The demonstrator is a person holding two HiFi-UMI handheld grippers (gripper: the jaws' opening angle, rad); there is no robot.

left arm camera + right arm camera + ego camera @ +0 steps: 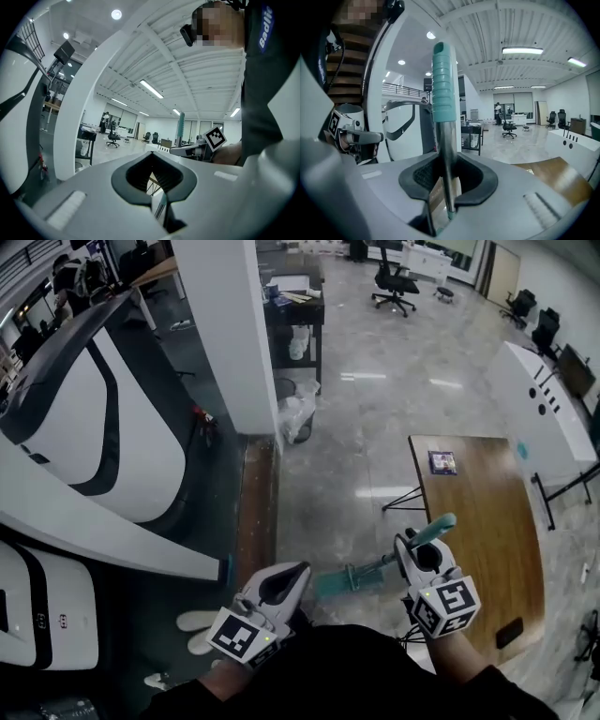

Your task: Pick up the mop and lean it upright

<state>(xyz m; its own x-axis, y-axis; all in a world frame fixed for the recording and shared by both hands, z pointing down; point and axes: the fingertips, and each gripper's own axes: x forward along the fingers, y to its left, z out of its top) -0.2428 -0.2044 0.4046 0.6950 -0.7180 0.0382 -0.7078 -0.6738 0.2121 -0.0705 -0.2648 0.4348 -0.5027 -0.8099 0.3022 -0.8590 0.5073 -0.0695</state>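
The mop has a steel shaft [375,566], a teal grip [436,529] and a flat teal head [333,583] low over the floor in front of me. My right gripper [410,542] is shut on the shaft just below the grip. In the right gripper view the shaft [447,154] stands between the pads of this gripper [445,161], with the grip [443,79] rising above. My left gripper [298,570] hangs left of the mop head, apart from it. Only a thin slit shows between the jaws of the left gripper [152,159], with nothing in them.
A wooden table [478,521] stands close on the right. A white pillar [225,324] rises ahead, with a black shelf cart [295,315] behind it. Large white-and-black curved bodies [84,427] fill the left. A white counter [544,409] is at far right.
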